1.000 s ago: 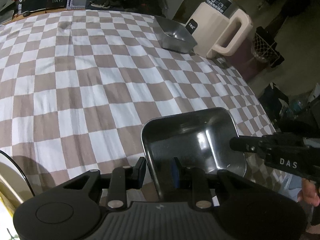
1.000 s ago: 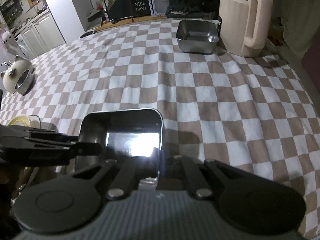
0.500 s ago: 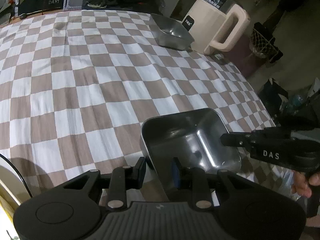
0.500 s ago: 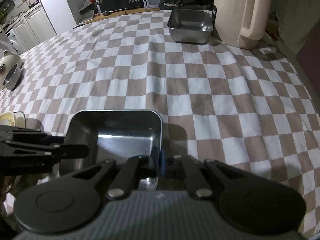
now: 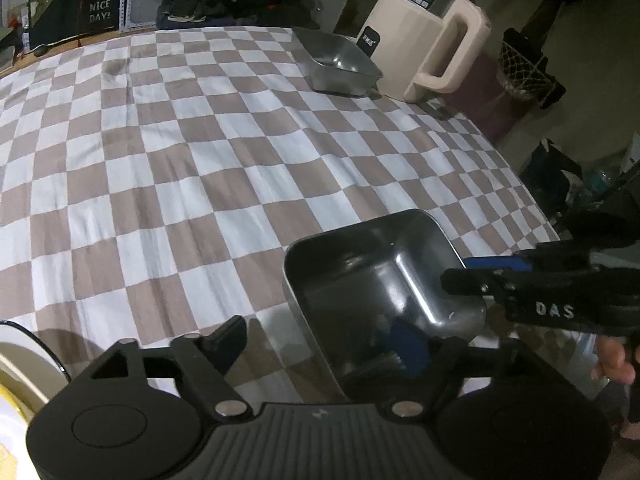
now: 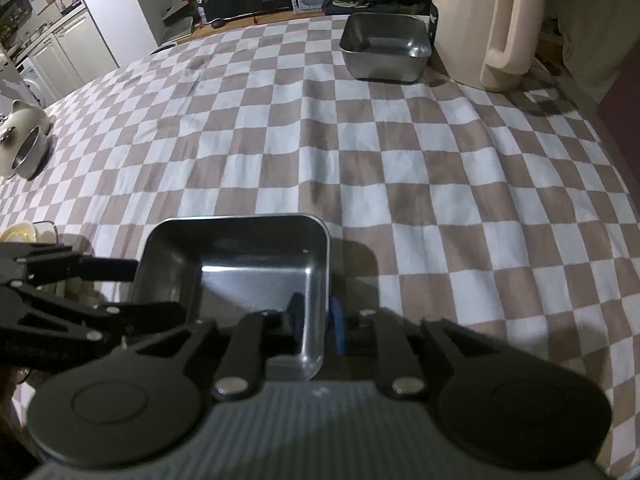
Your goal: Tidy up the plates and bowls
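A square steel bowl [image 5: 372,276] [image 6: 240,264] rests on the checkered cloth near the table's front edge. My left gripper [image 5: 320,340] [image 6: 136,290] straddles the bowl's left wall. Its jaws are opening and stand wide, one finger outside and the blue pad inside, neither pressing. My right gripper [image 6: 316,320] [image 5: 472,272] straddles the right wall. Its jaws are opening too, with small gaps on both sides of the wall. A second square steel bowl [image 5: 340,64] [image 6: 386,46] sits at the far side of the table.
A cream jug with a handle [image 5: 428,52] [image 6: 480,24] stands right beside the far bowl. A white and yellow dish [image 5: 12,380] [image 6: 20,232] lies at the near left. A cat-shaped pot [image 6: 20,140] sits at the left edge. The table drops off at the right.
Both grippers were shut on the near bowl's walls; both pairs of jaws have now parted, the left widely. The bowl has settled lower onto the cloth.
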### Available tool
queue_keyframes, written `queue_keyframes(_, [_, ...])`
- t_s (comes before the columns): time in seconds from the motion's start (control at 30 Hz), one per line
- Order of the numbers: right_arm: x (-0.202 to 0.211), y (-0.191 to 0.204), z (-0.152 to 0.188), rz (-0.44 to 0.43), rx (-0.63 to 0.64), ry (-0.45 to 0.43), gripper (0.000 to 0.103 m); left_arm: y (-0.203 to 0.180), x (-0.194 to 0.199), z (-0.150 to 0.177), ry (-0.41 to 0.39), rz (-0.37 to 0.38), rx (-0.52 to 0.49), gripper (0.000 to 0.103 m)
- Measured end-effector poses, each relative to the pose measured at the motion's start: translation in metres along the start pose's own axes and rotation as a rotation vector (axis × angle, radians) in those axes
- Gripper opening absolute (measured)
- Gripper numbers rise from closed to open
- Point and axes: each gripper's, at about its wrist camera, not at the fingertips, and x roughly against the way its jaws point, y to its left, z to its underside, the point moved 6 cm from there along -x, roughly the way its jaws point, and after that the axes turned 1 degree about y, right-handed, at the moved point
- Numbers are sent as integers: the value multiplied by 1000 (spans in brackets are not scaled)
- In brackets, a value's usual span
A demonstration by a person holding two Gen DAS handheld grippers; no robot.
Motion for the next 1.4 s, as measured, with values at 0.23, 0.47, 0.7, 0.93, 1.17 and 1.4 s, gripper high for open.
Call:
queue_keyframes(0.23, [19,-6,-1,7,-3,-42,61,3,10,-5,-29,-24,-12,102])
queue_keyframes(0.47, [43,-16,-10,12,-29,-103,99,8,28,-21,-94,-68,-32,103])
queue_keyframes(0.7, [64,-42,-29,72,-118,-204,102,13,54,-65,-192,-92,-91,103])
queue_keyframes(0.93, [58,-75,-48,158,-303,-272,103,16,51,-127,-237,-127,-205,103])
queue_keyframes(1.17, [29,-98,-76,126,-522,-334,103,10,28,-194,-279,-131,-353,103])
queue_keyframes(1.4, [-13,-100,-99,15,-710,-326,102,4,-14,-248,-331,-117,-395,103])
